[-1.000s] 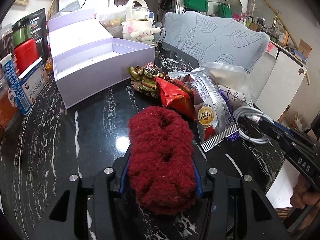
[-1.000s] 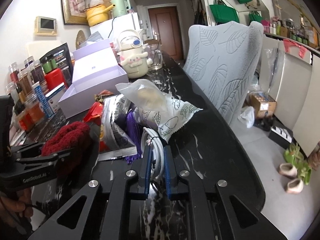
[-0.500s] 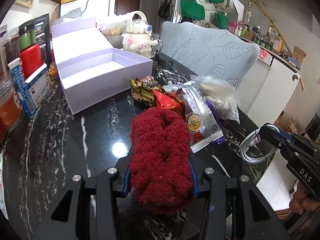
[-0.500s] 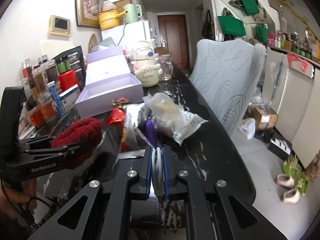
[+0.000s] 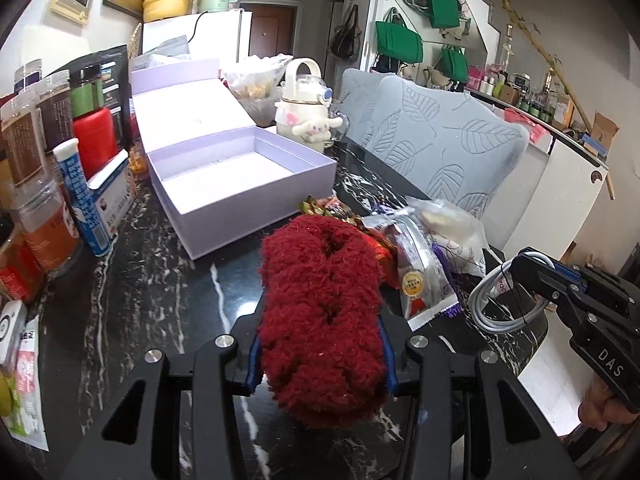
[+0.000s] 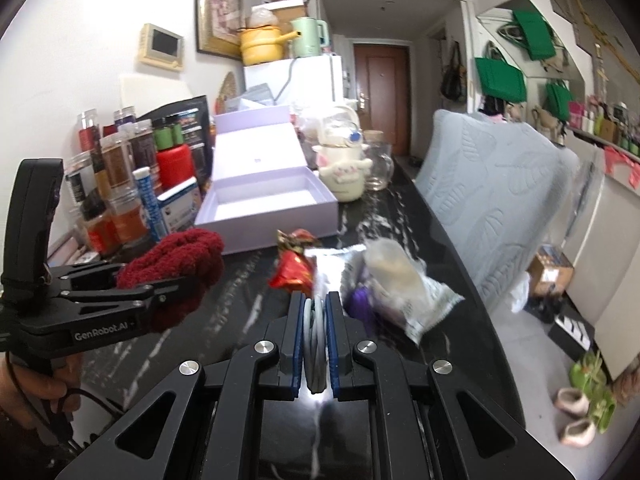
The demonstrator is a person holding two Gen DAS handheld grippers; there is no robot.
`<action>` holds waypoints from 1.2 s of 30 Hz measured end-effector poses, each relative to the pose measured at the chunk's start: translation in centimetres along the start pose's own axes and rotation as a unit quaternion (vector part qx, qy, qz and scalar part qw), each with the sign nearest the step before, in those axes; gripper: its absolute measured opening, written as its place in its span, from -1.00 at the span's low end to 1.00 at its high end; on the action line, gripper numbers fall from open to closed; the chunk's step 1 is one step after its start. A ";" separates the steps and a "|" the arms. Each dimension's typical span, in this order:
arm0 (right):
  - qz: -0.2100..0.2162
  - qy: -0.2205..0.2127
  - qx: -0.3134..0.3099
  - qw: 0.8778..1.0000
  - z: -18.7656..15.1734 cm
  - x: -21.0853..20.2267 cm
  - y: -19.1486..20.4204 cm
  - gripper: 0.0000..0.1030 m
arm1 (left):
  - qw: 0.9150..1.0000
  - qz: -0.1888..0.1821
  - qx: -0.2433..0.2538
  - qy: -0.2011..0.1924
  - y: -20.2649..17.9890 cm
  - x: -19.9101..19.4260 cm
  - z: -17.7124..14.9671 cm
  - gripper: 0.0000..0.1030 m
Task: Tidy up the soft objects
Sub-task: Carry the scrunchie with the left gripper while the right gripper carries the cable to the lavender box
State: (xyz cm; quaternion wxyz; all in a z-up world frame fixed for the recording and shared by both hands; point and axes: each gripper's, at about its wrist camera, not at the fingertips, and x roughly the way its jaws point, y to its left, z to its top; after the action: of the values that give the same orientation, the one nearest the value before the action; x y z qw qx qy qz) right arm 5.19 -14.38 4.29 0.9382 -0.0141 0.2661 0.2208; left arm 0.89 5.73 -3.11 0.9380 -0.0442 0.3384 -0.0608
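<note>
- The left gripper (image 5: 320,360) is clamped on a fuzzy dark-red sock bundle (image 5: 322,312), its blue-edged pads pressing into both sides of the plush; the bundle sticks out past the fingertips and is held clear of the black marble tabletop (image 5: 132,312).
- From the right wrist camera, the same left gripper (image 6: 160,296) shows at the left edge with the red bundle (image 6: 176,264) in its jaws, and a hand (image 6: 36,384) wrapped round its handle.
- The right gripper (image 6: 316,344) is closed tight on a coiled white cable (image 6: 314,344), whose loops are squeezed flat between the two blue pads.
- In the left wrist view, the right gripper (image 5: 520,268) comes in from the right with the cable coil (image 5: 500,304) hanging from its tip, off the table surface.
- An open lavender box (image 5: 240,184) sits on the tabletop ahead of both grippers, its lid (image 5: 188,116) folded back behind it; its inside looks bare.
- Between the box and the grippers lies a heap of snack packets: a red foil packet (image 6: 292,272), a silver-and-clear packet (image 5: 420,272) and a clear bag with something pale inside (image 6: 396,276).
- Spice jars (image 5: 36,184), a red canister (image 5: 94,144) and a blue-and-white tube (image 5: 80,196) line the left side of the table.
- A cream bottle with a plush character (image 5: 308,116) stands just behind the box, and a grey leaf-patterned chair back (image 5: 444,152) rises beyond the table's right edge.
</note>
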 end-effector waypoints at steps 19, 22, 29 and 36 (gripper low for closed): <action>0.049 -0.006 -0.025 0.998 6.7 3.2 3.3 -0.80 | 0.999 0.038 -0.014 -0.028 5.1 -1.9 5.9 -0.15; 0.051 -0.009 -0.030 0.998 8.1 3.7 3.7 -0.80 | 0.999 0.042 -0.012 -0.032 5.7 -2.0 7.2 -0.15; 0.056 -0.012 -0.042 0.997 11.7 5.7 4.4 -0.80 | 0.998 0.045 -0.008 -0.039 7.3 -1.5 10.2 -0.15; 0.058 -0.016 -0.050 0.997 15.0 8.5 5.0 -0.80 | 0.998 0.047 -0.004 -0.044 9.0 -0.2 13.4 -0.15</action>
State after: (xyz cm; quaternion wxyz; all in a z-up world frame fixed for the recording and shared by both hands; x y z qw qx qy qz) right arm 16.90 -4.30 13.32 0.9261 -0.0420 0.2402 0.2880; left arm 10.12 15.24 6.17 0.9536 -0.0349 0.2986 -0.0132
